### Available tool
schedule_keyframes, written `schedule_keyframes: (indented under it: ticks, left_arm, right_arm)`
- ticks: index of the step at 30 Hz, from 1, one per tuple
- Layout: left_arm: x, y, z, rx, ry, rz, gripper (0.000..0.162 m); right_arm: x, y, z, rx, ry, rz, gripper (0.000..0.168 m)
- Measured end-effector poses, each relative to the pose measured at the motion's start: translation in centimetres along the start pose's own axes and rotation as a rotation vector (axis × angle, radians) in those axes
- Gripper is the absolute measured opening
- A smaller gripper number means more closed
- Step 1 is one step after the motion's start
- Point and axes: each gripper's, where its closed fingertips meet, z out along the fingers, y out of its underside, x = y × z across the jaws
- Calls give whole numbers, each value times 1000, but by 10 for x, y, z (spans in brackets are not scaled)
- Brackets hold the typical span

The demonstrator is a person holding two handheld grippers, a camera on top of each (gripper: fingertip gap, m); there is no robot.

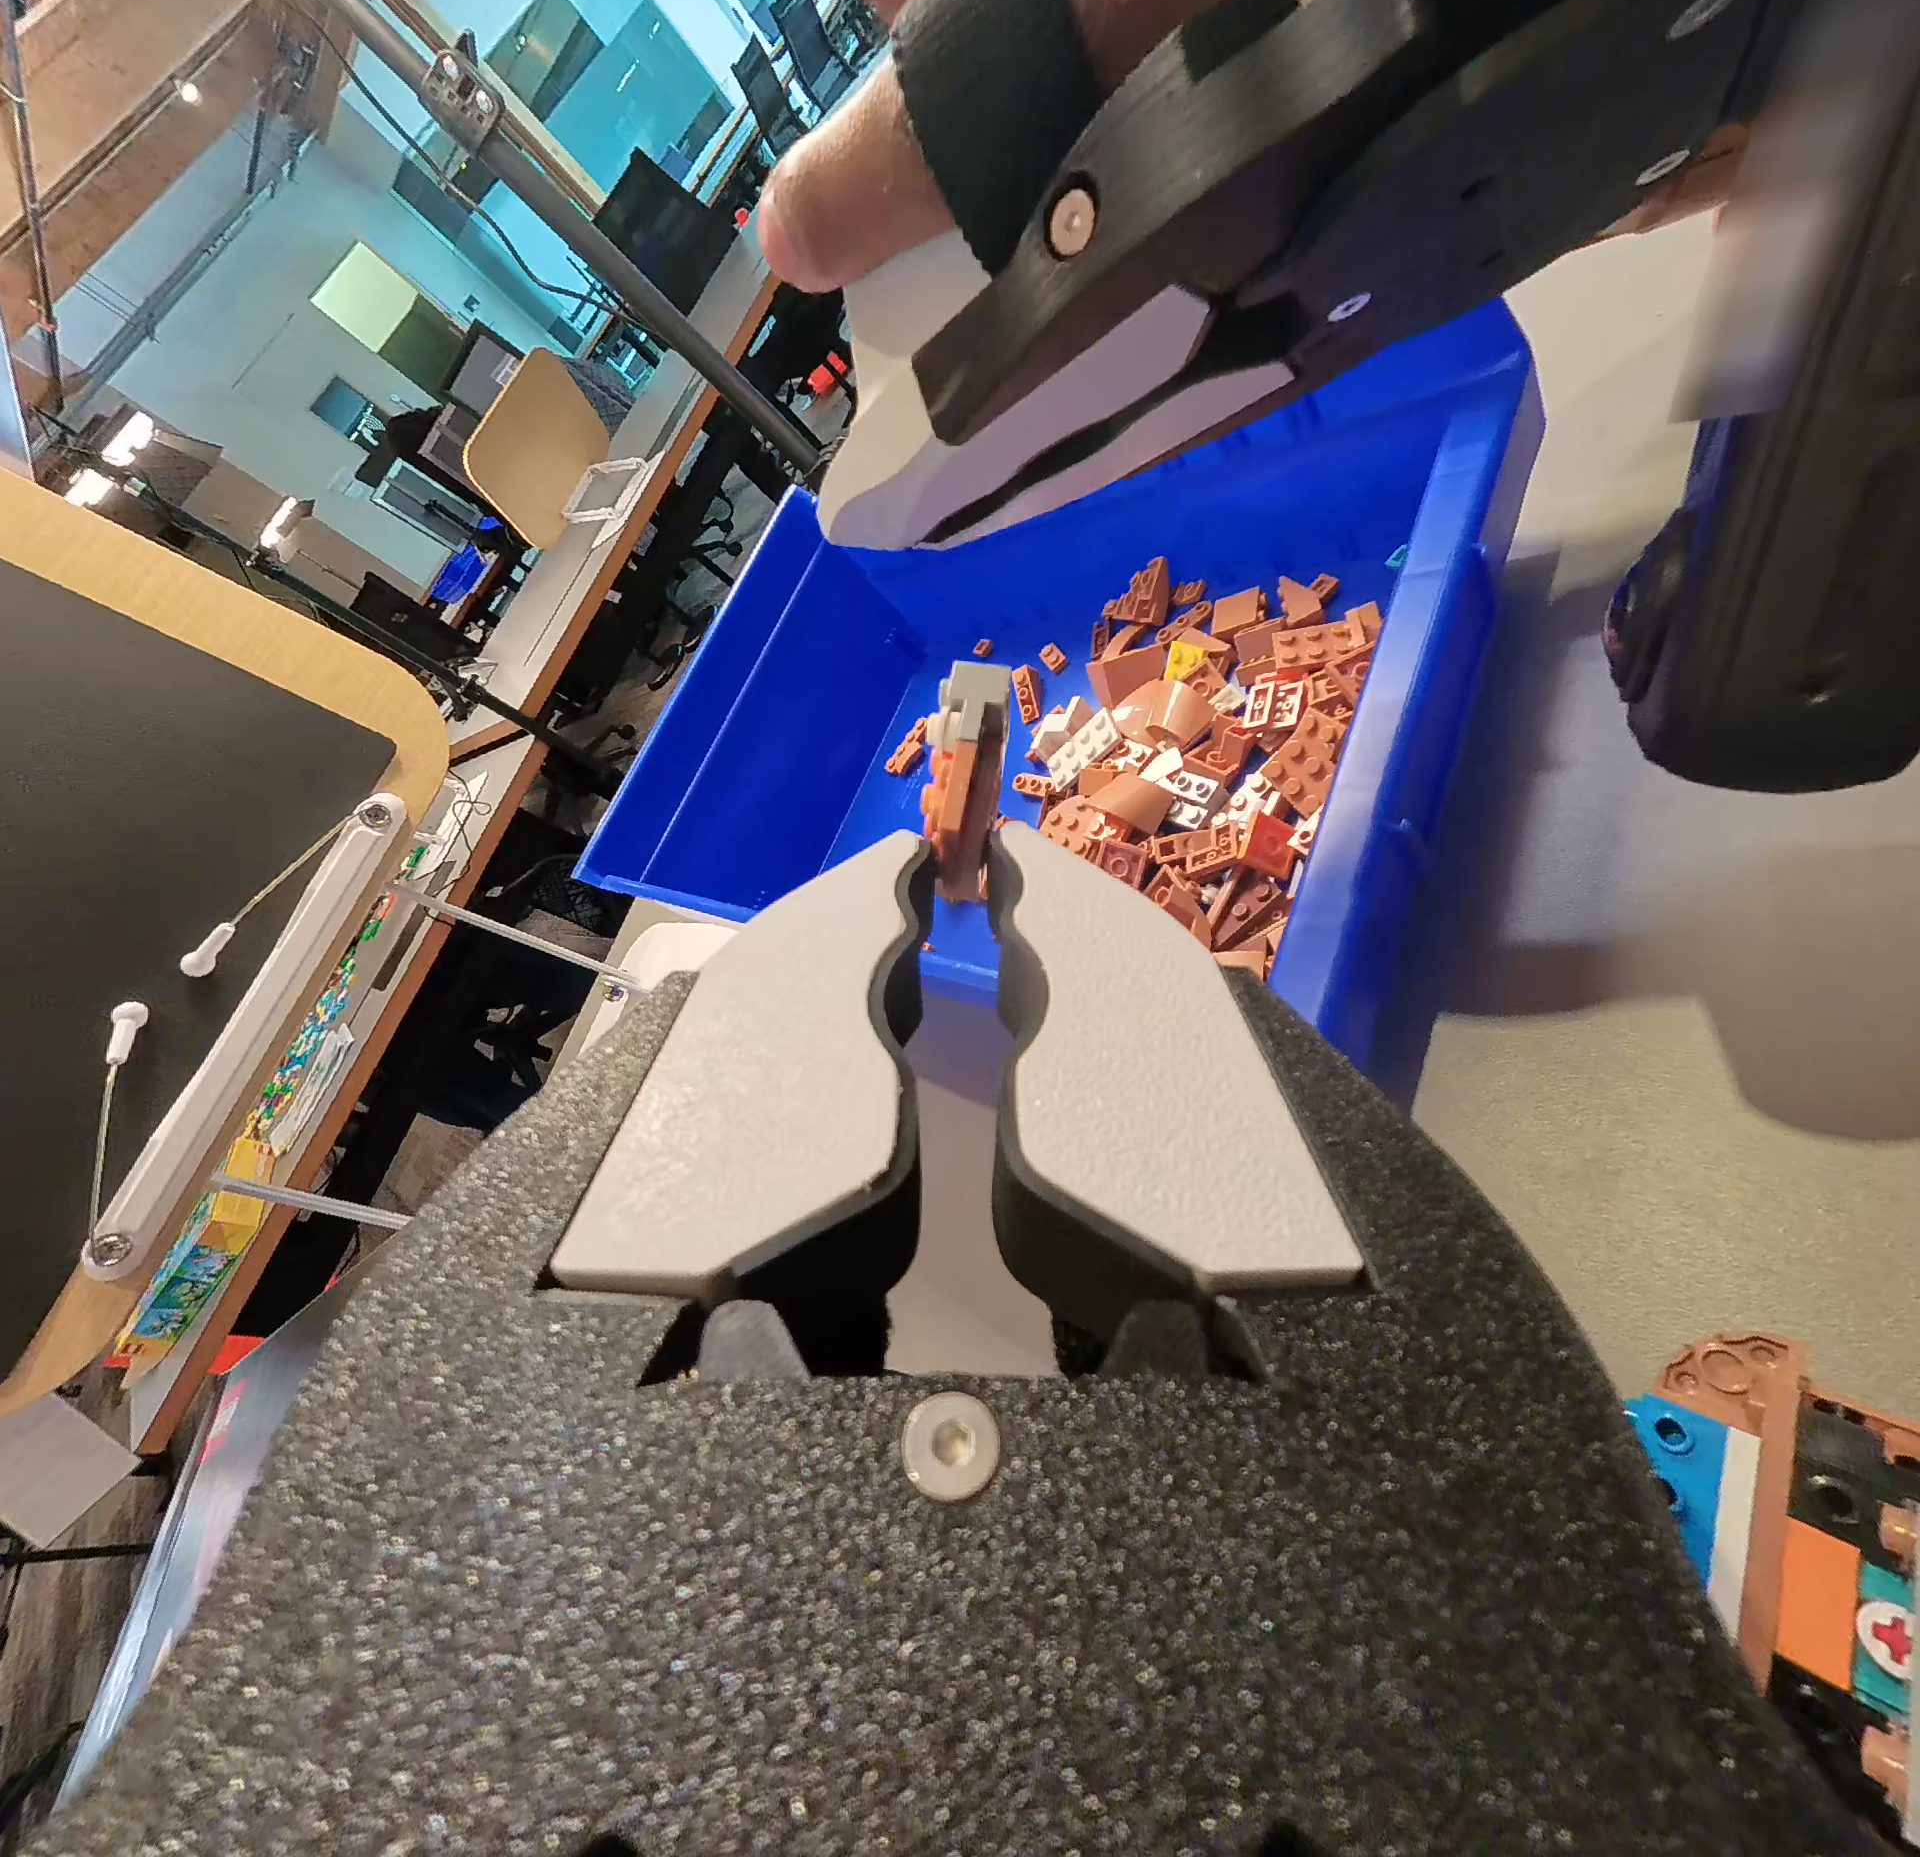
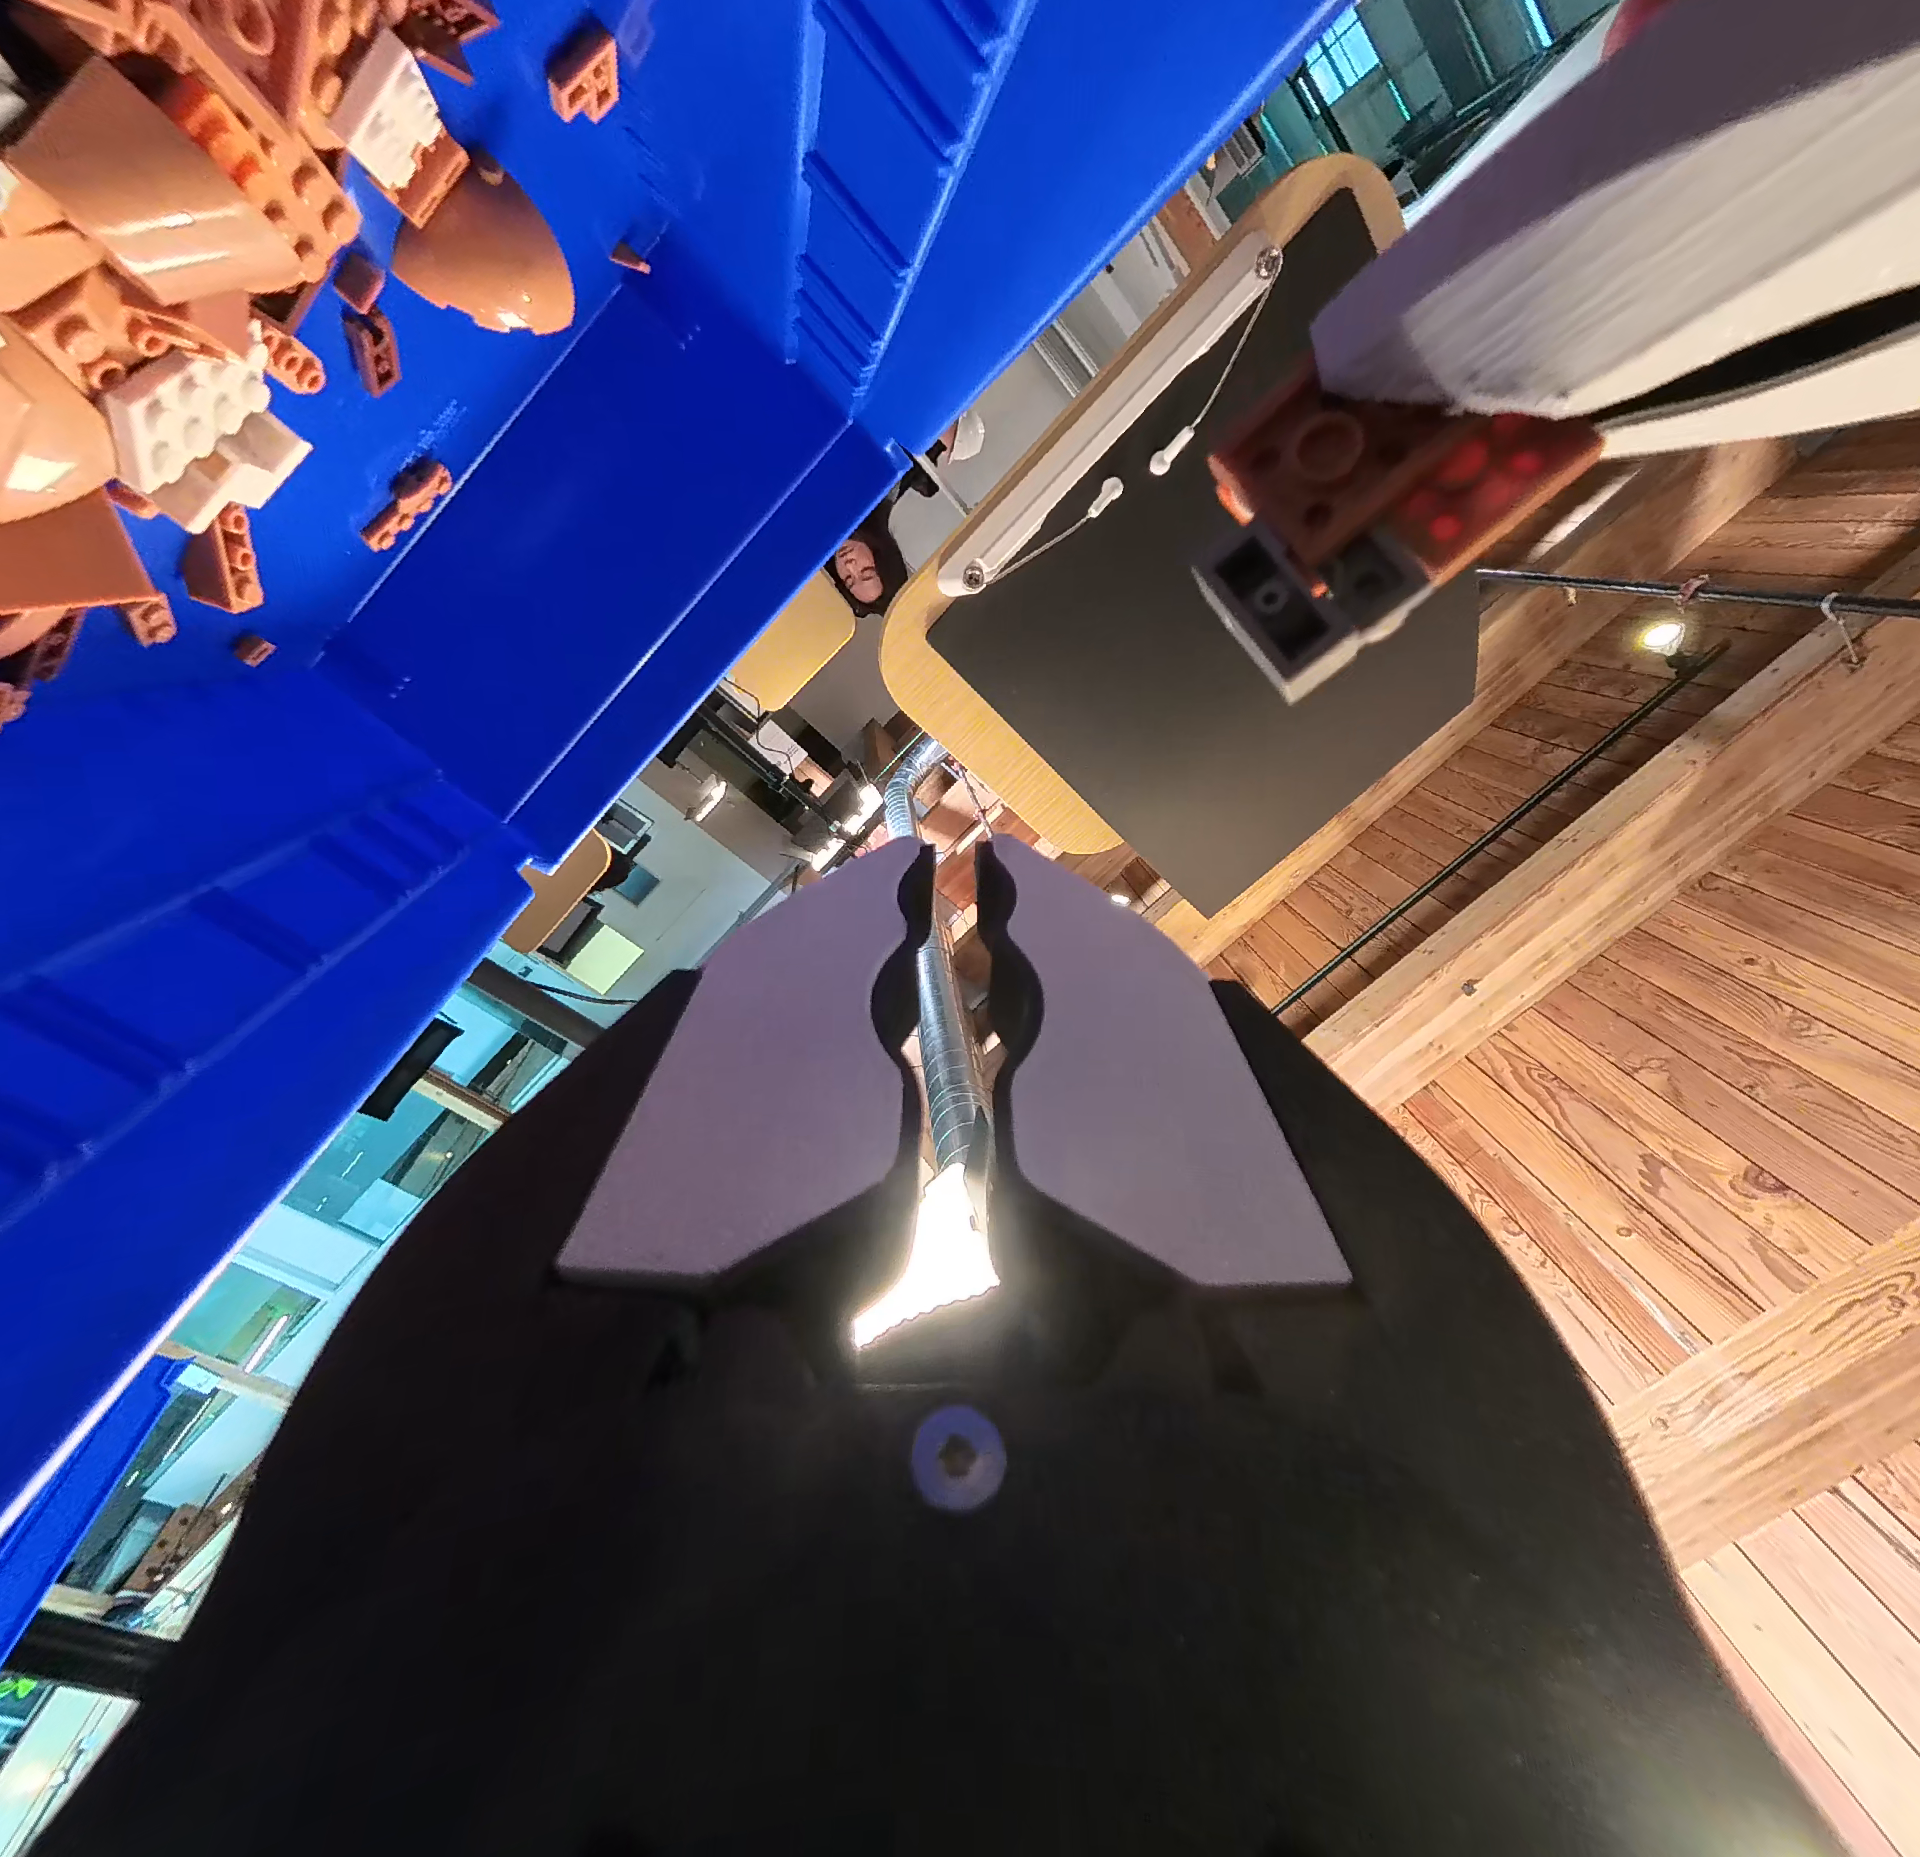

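My left gripper (image 1: 961, 857) is shut on a small brick assembly (image 1: 966, 758) of brown and orange plates with a grey brick at its far end. It holds the assembly above a blue bin (image 1: 748, 727) that contains a pile of brown, white and orange loose bricks (image 1: 1195, 747). My right gripper (image 2: 956, 851) is shut with nothing between its fingers. In the left wrist view it (image 1: 894, 529) hangs over the bin's far end, held by a hand. The right wrist view shows the bin (image 2: 623, 664), the bricks (image 2: 156, 249), and the assembly (image 2: 1340, 519) in the left gripper (image 2: 1507, 415).
A partly built brick model (image 1: 1808, 1558) lies on the grey table (image 1: 1662, 1184) near the right edge. A black board with a wooden rim (image 1: 156, 872) stands left of the bin. Desks and a chair (image 1: 535, 446) stand farther back. The grippers' ends are close to 8 cm from one another.
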Motion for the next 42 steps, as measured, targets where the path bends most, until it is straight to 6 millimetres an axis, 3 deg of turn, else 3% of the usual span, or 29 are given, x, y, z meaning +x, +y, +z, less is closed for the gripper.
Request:
schedule_keyframes:
  ticks: [9,13,18,22,25,28,35,38,42]
  left_arm:
    - [-6,-15,-9,47,-7,-9,9]
    - [-10,-52,-28,148,27,-60,9]
    - [4,-113,-48,253,98,-86,9]
    - [14,-129,-46,248,135,-126,9]
    - [11,-114,-39,200,131,-187,9]
    - [2,-86,-34,126,107,-254,9]
    - [10,-19,-19,-92,120,-277,9]
    - [17,-6,-13,-141,122,-238,9]
    - [28,0,-7,-170,150,-187,9]
  right_arm:
    - [-1,-1,1,-8,-12,-16,6]
    - [-14,3,8,-59,-86,-59,7]
    - [-20,7,19,-108,-146,-93,6]
    - [-19,4,21,-113,-167,-107,6]
    - [-17,-5,18,-83,-164,-94,6]
    - [-23,-14,11,-29,-205,-53,0]
    - [-59,-23,-10,121,-420,93,0]
    - [-65,-18,-17,154,-450,163,0]
    - [-87,-16,-34,193,-602,146,0]
